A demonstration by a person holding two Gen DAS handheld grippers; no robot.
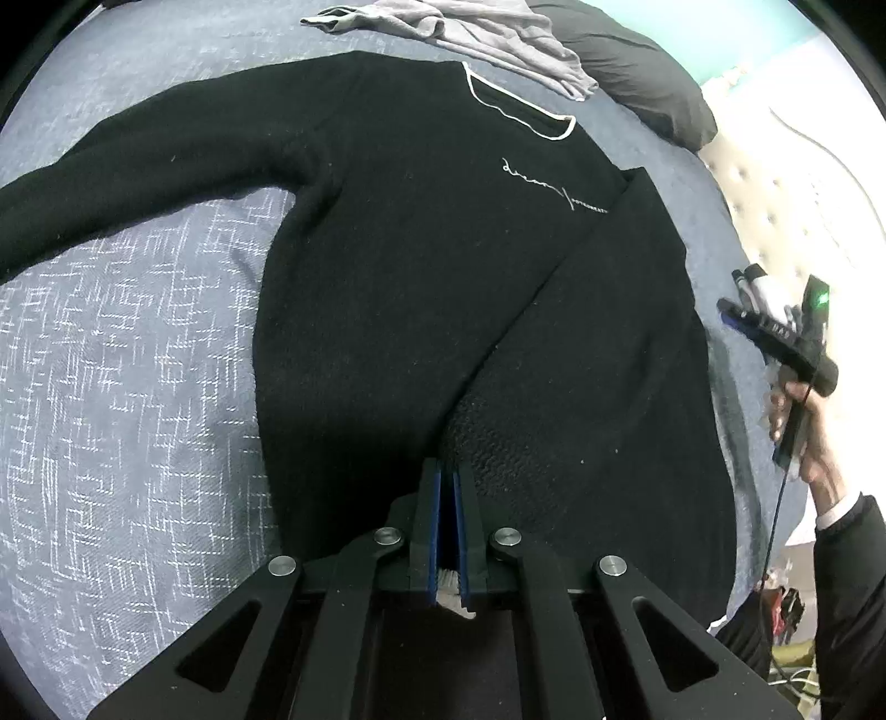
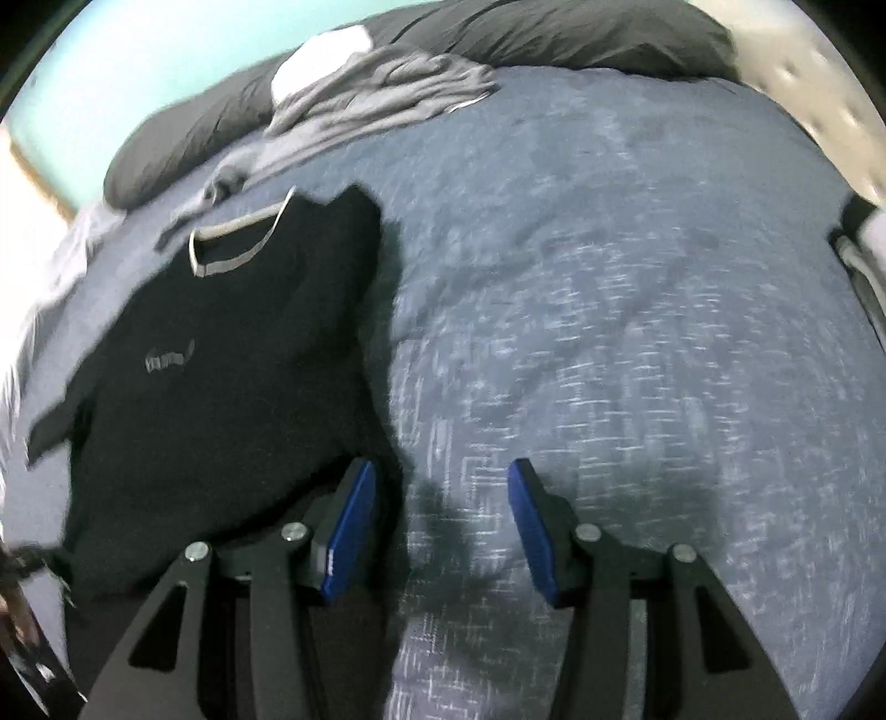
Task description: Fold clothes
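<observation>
Left tongs point(image 1: 447, 487): pressed together over my black sweater's point(image 1: 443, 266) hem; sweater lay flat on the blue bedspread point(image 1: 138, 360), one sleeve folded in. Right tongs point(image 2: 443, 520): spread, empty, above bare bedspread.

Bed point(image 2: 637, 310): blue-grey cover with a white crosshatch weave, filling most of both views. Dark grey pillows point(image 2: 559, 33) along the head end; cream tufted headboard point(image 1: 775, 210) beyond. Wall point(image 2: 138, 61): pale turquoise, brightly lit, behind the pillows.
</observation>
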